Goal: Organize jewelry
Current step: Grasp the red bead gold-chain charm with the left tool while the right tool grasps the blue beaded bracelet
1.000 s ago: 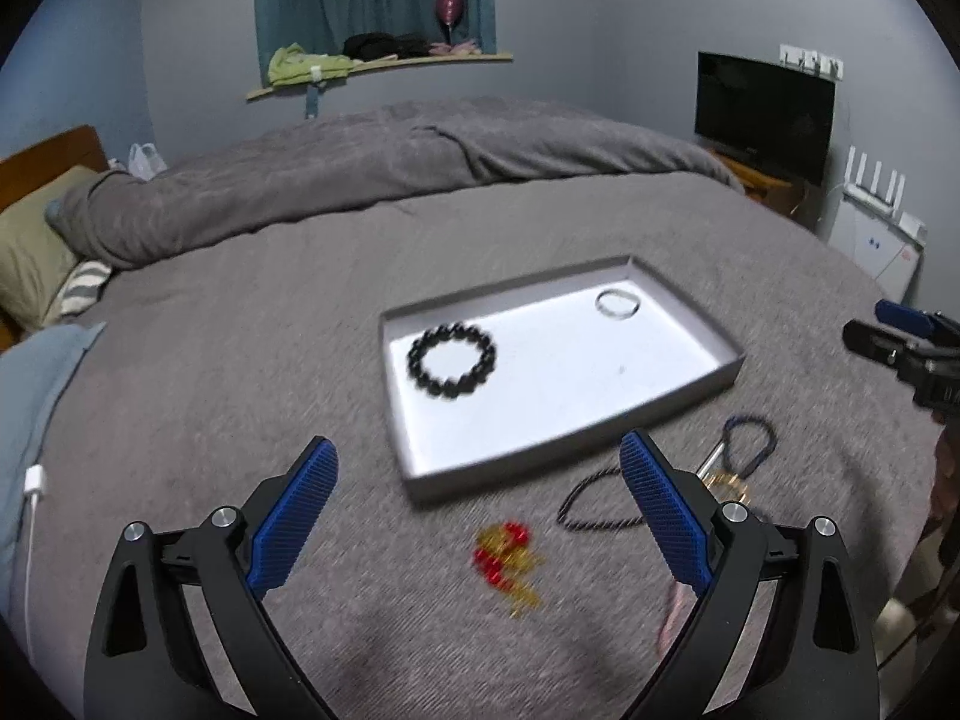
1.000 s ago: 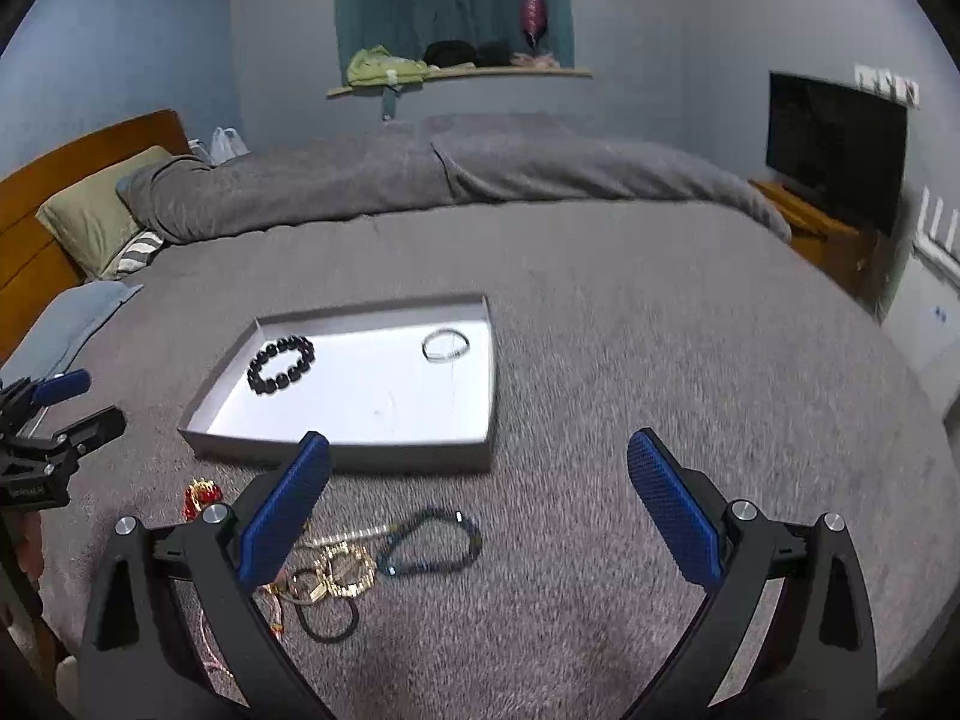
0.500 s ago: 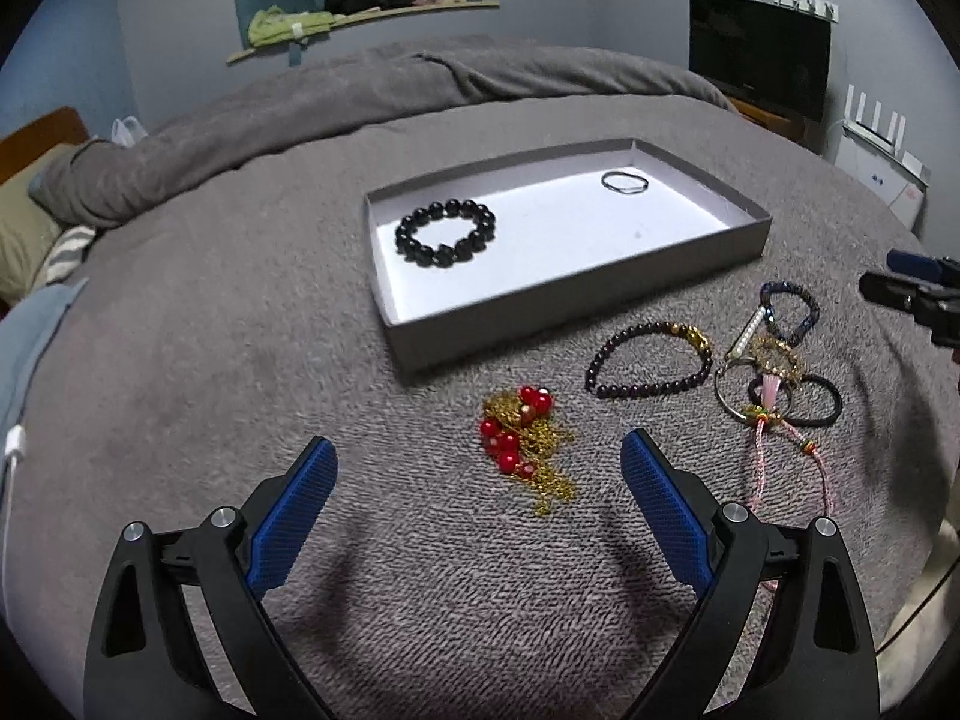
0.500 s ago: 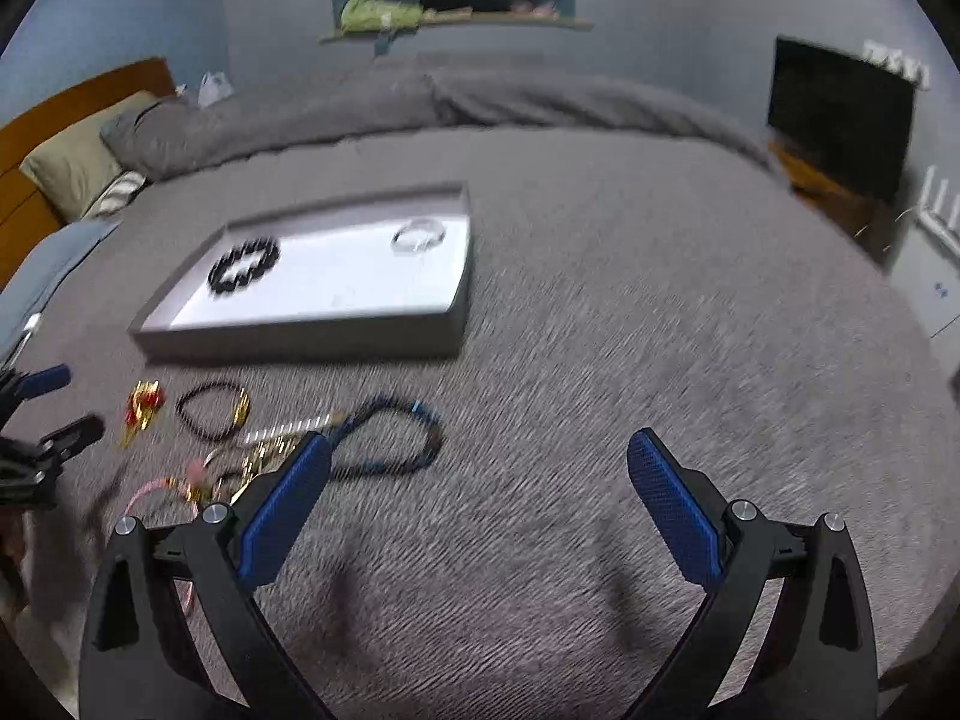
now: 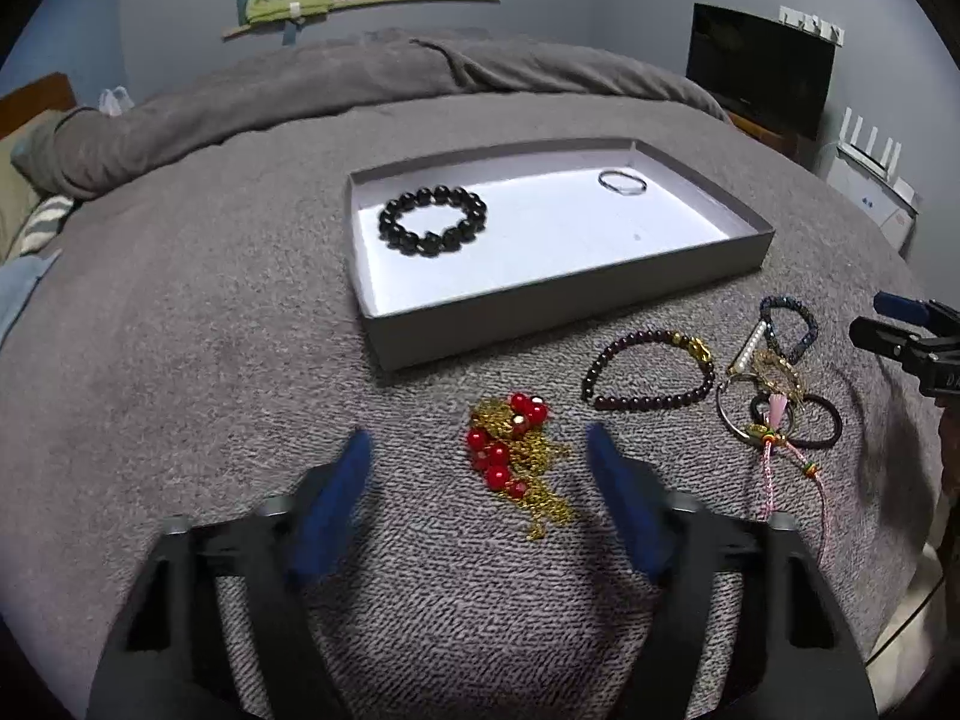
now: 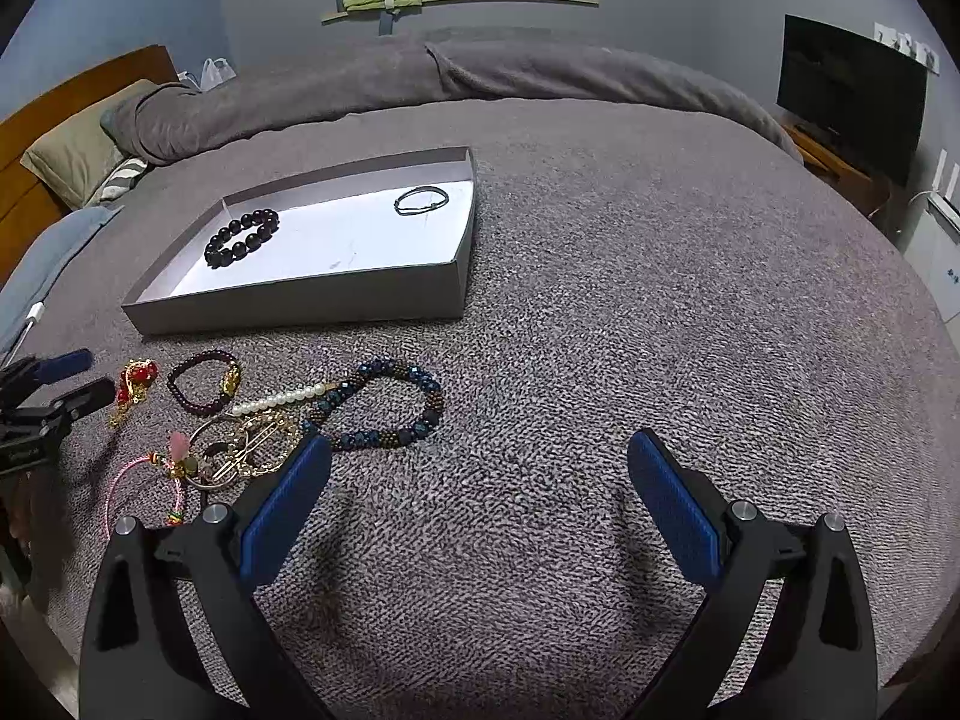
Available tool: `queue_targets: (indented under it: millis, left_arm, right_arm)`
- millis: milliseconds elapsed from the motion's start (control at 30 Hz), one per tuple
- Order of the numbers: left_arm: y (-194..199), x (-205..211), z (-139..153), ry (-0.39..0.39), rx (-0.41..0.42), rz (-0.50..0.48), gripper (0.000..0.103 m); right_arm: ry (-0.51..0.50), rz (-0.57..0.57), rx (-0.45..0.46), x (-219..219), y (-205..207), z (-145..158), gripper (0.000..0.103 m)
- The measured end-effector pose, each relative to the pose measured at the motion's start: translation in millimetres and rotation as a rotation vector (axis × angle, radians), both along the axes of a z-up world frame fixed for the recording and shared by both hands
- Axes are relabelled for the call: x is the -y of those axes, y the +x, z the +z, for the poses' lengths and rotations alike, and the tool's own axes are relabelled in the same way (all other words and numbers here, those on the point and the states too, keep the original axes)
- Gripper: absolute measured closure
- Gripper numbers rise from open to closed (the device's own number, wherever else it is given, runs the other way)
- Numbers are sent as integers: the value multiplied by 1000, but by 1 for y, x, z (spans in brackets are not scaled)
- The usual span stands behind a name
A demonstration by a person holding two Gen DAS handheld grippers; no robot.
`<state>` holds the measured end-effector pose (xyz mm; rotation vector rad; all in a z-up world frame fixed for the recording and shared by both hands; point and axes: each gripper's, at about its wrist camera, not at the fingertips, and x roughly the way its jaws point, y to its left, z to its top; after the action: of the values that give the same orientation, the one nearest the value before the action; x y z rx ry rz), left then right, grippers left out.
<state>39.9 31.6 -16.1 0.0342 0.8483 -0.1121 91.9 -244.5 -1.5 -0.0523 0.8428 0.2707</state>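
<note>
Left tongs (image 5: 480,450): we are holding them open just above the bed (image 5: 180,330), gripping nothing; their blue pads are blurred, and the red chain (image 5: 516,456) is lying between them.
Right tongs (image 6: 480,468): we are holding these open too, empty, over bare blanket; their left pad (image 6: 288,498) is sitting at the edge of the jewelry heap.
Red chain: we are seeing red beads on a tangled gold chain, lying apart from the heap, nearest the left tongs.
Heap (image 6: 240,450): we are seeing a metal ring, gold pieces, a black band and a pink cord (image 6: 138,480) with a tassel overlapping one another; how they are interlinked we cannot tell.
Purple bracelet (image 5: 651,372): it is lying on the blanket between the red chain and the heap, with a gold charm on it, apart from the box.
Blue bracelet (image 6: 390,402): it is lying beyond the heap with a pearl strand (image 6: 282,399) touching its end.
Box (image 5: 540,306): we are seeing a shallow grey box with a white floor sitting on the bed beyond the loose pieces.
Black bracelet (image 5: 432,219): it is lying inside the box, toward its left side.
Thin bangle (image 5: 623,182): it is lying inside the box near the far right corner, well apart from the black bracelet.
Background: we are seeing a rumpled duvet (image 6: 420,78), a TV (image 6: 852,96) and a window shelf (image 6: 462,0).
</note>
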Motion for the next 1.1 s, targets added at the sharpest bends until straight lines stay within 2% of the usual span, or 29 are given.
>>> queue_targets:
  millis: [67, 167, 367, 433, 500, 667, 767, 800, 867, 1033, 1100]
  left_arm:
    - [4, 4, -2, 13, -10, -8, 46]
    - [7, 9, -3, 20, -12, -27, 60]
    - [7, 29, 5, 68, 34, -94, 62]
    - [10, 34, 3, 75, 22, -110, 66]
    - [16, 35, -1, 84, -2, -109, 78]
    - [21, 33, -12, 111, -41, -101, 89]
    - [20, 34, -12, 124, -33, -109, 91]
    - [19, 33, -10, 112, -29, -114, 96]
    - [17, 32, -6, 91, -22, -118, 96]
    - [9, 31, 17, 40, 24, -131, 96]
    - [6, 30, 27, 24, 43, -137, 96]
  right_arm:
    - [5, 3, -1, -1, 0, 0, 5]
    - [4, 13, -1, -3, -1, -1, 5]
    - [7, 23, -2, -5, -2, 0, 5]
    - [7, 24, -3, -6, -2, -1, 5]
    - [9, 26, -4, -5, -2, -1, 5]
    - [11, 25, -1, -4, 1, -2, 5]
    - [16, 22, -5, -2, 5, -5, 6]
    - [20, 23, -6, -2, 7, -6, 6]
    - [30, 25, -6, -3, 11, -7, 10]
    - [57, 17, -34, -3, 22, -14, 36]
    - [57, 18, -42, -3, 25, -17, 44]
